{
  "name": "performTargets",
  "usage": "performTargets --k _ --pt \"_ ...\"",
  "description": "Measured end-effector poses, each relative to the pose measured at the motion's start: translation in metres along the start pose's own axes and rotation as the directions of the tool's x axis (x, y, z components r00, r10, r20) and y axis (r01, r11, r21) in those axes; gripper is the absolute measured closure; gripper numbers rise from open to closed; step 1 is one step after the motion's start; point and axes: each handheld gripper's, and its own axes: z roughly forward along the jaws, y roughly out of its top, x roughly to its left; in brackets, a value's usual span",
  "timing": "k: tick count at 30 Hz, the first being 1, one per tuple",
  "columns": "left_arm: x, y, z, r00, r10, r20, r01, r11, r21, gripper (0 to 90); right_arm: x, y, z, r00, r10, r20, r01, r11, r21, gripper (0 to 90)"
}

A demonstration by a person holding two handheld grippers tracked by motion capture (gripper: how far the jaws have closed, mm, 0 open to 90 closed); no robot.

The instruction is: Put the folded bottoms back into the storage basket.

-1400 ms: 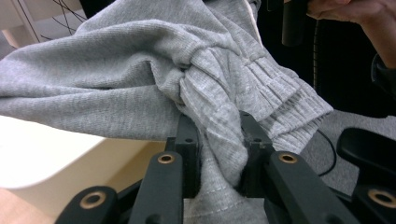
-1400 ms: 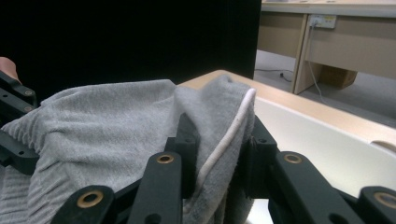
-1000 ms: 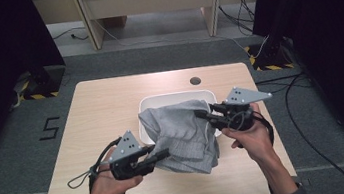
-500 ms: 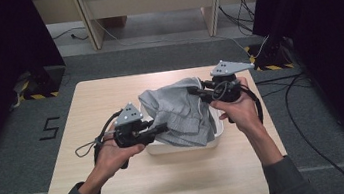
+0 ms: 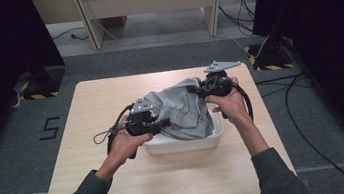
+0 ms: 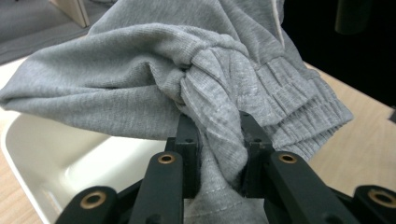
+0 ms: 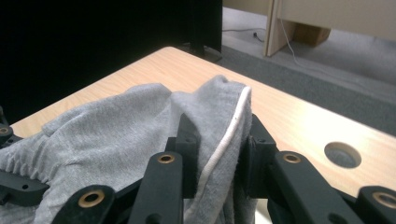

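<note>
A grey sweat garment (image 5: 182,111) hangs stretched between both grippers over a white plastic tub (image 5: 184,143) on the wooden table. My left gripper (image 5: 166,123) is shut on a bunched fold beside the ribbed cuff (image 6: 285,95), at the tub's left rim. My right gripper (image 5: 194,90) is shut on an edge with a white drawstring (image 7: 231,128), above the tub's far right corner. In the left gripper view the cloth (image 6: 154,88) drapes over the tub's inside (image 6: 60,158). The right gripper view shows the cloth (image 7: 107,128) sagging to the left.
The table (image 5: 121,184) has bare wood in front of and to the left of the tub. A round cable hole (image 7: 342,154) sits in the tabletop near the far edge. Cables trail on the grey floor to the right (image 5: 310,124).
Both grippers have carried the garment away from the person; the tub now sits nearer the person than the grippers, and the cloth hangs into it.
</note>
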Motion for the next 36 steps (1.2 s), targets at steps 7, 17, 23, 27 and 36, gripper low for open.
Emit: performTargets --k 7,17,23,27,36 --pt "0.007 -0.009 0.018 0.9998 -0.022 -0.003 0.022 0.9988 0.043 73.3 -0.009 -0.014 0.017 0.9998 0.014 0.017 -0.015 0.999 0.044 73.2" --pt "0.013 -0.021 0.04 0.999 -0.037 -0.027 0.039 0.9941 0.101 73.1 -0.021 -0.036 0.037 0.9977 0.048 0.047 -0.053 0.992 0.111 73.0" --pt "0.014 -0.026 0.049 0.999 -0.026 -0.038 0.031 0.9878 0.153 71.1 -0.025 -0.042 0.047 0.9962 0.057 0.066 -0.068 0.984 0.167 72.2" --pt "0.016 -0.03 0.052 0.9984 -0.04 -0.041 0.047 0.9817 0.185 66.9 -0.027 -0.047 0.053 0.9943 0.054 0.092 -0.072 0.975 0.211 68.1" --pt "0.022 -0.025 0.043 0.9944 -0.077 -0.073 0.088 0.9815 0.17 44.8 -0.017 -0.043 0.047 0.9891 0.051 0.138 -0.084 0.965 0.247 44.0"
